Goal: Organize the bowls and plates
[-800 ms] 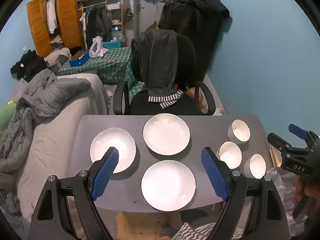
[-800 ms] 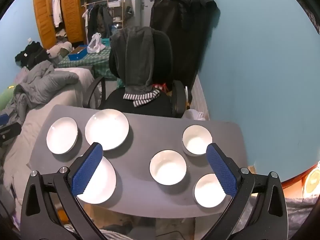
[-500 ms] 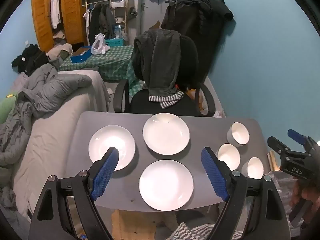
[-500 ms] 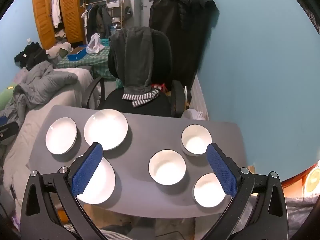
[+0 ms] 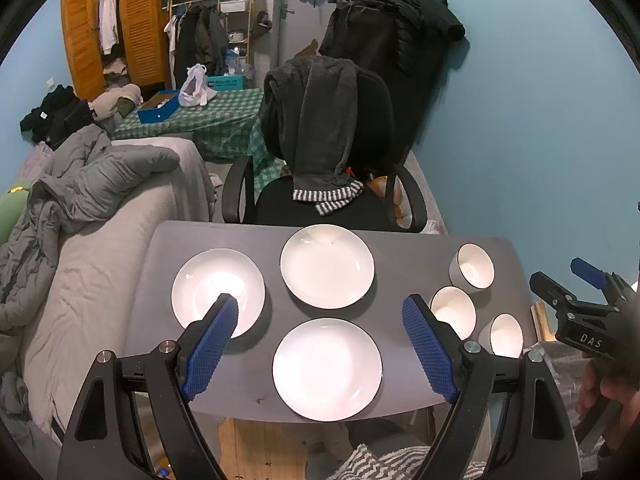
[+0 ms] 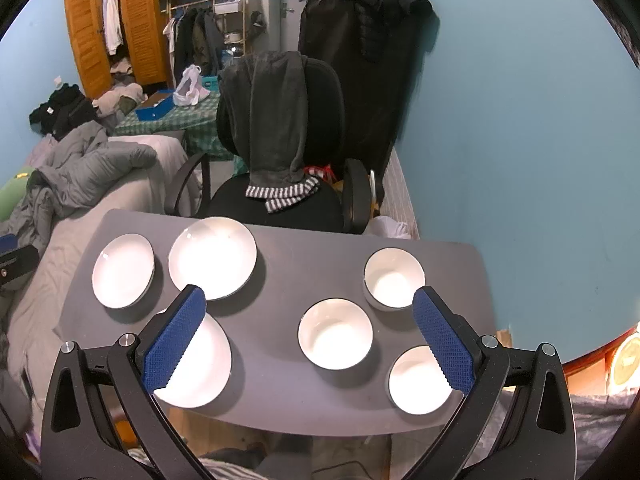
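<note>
Three white plates lie on the grey table (image 5: 392, 248): a left plate (image 5: 218, 292), a far plate (image 5: 327, 266) and a near plate (image 5: 327, 369). Three white bowls stand at the right: a far bowl (image 5: 474, 266), a middle bowl (image 5: 454, 310) and a near bowl (image 5: 505, 336). My left gripper (image 5: 320, 338) is open and empty, high above the near plate. My right gripper (image 6: 310, 328) is open and empty, high above the middle bowl (image 6: 335, 334). The right gripper also shows in the left wrist view (image 5: 582, 280).
A black office chair (image 5: 332, 152) draped with a dark hoodie stands behind the table. A bed with a grey duvet (image 5: 88, 200) lies along the left. A blue wall (image 5: 540, 120) is close on the right. A green checked table (image 5: 216, 120) and wardrobe are far back.
Both grippers have risen and drawn back a little, so the table looks slightly smaller and lower. The plates and bowls have not moved.
</note>
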`<state>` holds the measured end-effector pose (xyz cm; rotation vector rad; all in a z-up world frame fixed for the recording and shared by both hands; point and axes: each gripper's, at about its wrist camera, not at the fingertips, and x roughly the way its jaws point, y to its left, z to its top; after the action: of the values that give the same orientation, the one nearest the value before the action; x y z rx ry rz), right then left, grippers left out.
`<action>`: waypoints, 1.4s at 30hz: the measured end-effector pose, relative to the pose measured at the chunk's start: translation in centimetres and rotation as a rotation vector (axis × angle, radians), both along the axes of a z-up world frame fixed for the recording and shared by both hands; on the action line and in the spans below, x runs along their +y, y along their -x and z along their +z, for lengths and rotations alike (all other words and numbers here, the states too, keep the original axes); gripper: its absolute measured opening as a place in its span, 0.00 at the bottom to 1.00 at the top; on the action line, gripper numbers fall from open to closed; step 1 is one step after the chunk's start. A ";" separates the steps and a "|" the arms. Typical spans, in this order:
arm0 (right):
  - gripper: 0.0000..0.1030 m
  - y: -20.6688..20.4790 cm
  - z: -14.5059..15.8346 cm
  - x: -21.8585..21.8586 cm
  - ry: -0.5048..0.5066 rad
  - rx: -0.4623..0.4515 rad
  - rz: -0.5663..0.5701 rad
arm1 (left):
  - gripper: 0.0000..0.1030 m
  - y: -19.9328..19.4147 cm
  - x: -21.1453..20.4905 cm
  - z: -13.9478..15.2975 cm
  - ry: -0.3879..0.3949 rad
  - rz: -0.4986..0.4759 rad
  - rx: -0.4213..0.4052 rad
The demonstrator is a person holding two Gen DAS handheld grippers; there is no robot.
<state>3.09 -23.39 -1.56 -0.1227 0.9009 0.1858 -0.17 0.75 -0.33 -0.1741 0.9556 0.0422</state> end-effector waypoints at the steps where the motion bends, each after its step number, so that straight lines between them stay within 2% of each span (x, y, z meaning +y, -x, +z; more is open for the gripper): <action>1: 0.99 0.0 0.0 0.0 -0.001 0.000 0.000 | 0.83 -0.1 0.0 -0.1 0.000 -0.001 0.003; 42: 0.99 0.5 -0.4 1.0 -0.005 0.006 0.007 | 0.83 -0.2 0.2 -0.4 0.018 -0.002 0.012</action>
<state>2.62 -22.35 -1.98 -0.1204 0.9061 0.1947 -0.01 0.99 -0.74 -0.1895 0.9679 0.0323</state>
